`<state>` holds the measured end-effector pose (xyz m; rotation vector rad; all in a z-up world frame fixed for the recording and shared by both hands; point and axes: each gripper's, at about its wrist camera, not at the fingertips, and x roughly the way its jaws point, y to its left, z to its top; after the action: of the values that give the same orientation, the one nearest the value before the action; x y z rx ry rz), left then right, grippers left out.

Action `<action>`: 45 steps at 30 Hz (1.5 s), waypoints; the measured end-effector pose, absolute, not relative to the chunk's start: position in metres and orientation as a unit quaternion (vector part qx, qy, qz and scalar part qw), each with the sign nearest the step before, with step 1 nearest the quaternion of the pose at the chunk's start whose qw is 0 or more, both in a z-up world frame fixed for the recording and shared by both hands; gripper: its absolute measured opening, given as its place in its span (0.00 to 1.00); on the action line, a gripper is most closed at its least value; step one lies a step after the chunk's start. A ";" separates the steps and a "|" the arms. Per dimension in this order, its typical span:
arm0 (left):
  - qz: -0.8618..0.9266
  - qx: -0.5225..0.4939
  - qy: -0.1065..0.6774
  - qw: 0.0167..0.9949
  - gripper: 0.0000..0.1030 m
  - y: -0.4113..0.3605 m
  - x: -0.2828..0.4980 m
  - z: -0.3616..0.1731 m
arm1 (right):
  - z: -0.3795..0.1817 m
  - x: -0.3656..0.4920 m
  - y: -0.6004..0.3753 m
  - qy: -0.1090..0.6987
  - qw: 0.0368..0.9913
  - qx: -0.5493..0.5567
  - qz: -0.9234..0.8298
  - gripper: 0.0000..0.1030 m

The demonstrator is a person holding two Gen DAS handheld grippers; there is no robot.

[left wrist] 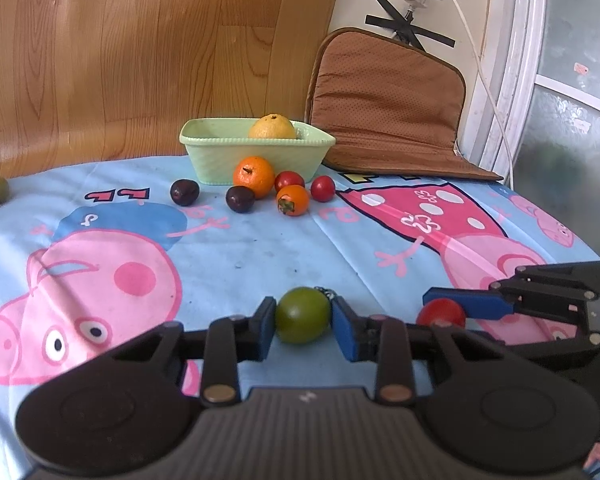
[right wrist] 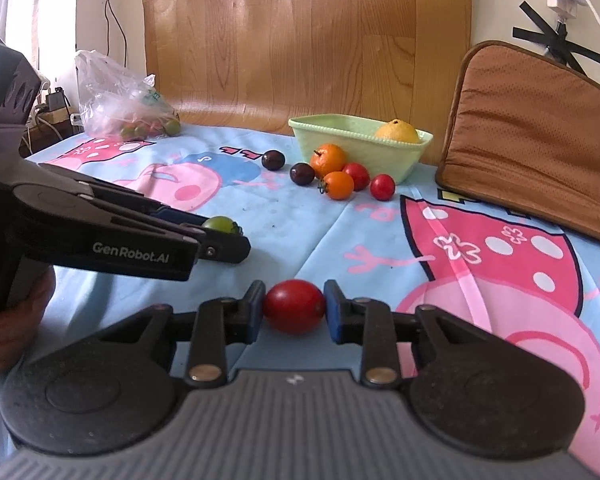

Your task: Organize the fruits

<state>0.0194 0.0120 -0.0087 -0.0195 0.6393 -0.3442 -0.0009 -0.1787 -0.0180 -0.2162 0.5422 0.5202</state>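
Clamping near the cloth: left gripper (left wrist: 303,316) is pinching green tomato (left wrist: 302,314), right gripper (right wrist: 295,306) is pinching red tomato (right wrist: 294,305). Excess squeeze is risking bruised skins; either could roll before reaching the far green basket (right wrist: 404,162).

At the far edge of the cloth (left wrist: 260,248): a basin (left wrist: 220,156), with one citrus (left wrist: 272,127) inside. Just before the basin, in a cluster: a mandarin (left wrist: 254,176) close to its wall, plums (left wrist: 240,199) to the left (one a little apart from the rest), small tomatoes (left wrist: 289,181) to the right. Right of the basin, leaning on the wall: a cushion (left wrist: 384,108). Far left, at the back: a bag (right wrist: 120,108) of fruit. Nearest, side by side, on or just over the cloth: left tomato (left wrist: 303,316) between the pads of the left gripper (left wrist: 303,316), right tomato (right wrist: 294,306) between those of the right gripper (right wrist: 294,306).
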 end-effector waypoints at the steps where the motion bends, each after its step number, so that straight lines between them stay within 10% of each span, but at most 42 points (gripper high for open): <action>1: -0.168 -0.009 0.313 0.935 0.29 0.012 0.019 -0.009 | -0.018 -0.001 -0.179 0.265 0.924 -0.105 0.254 0.33; 45: -0.169 -0.009 0.313 0.935 0.30 0.014 0.019 -0.010 | -0.018 -0.004 -0.181 0.273 0.921 -0.095 0.262 0.39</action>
<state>0.0190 0.0140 -0.0098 -0.0180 0.6395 -0.3448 -0.0043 -0.1810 -0.0178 -0.1957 0.5612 0.5386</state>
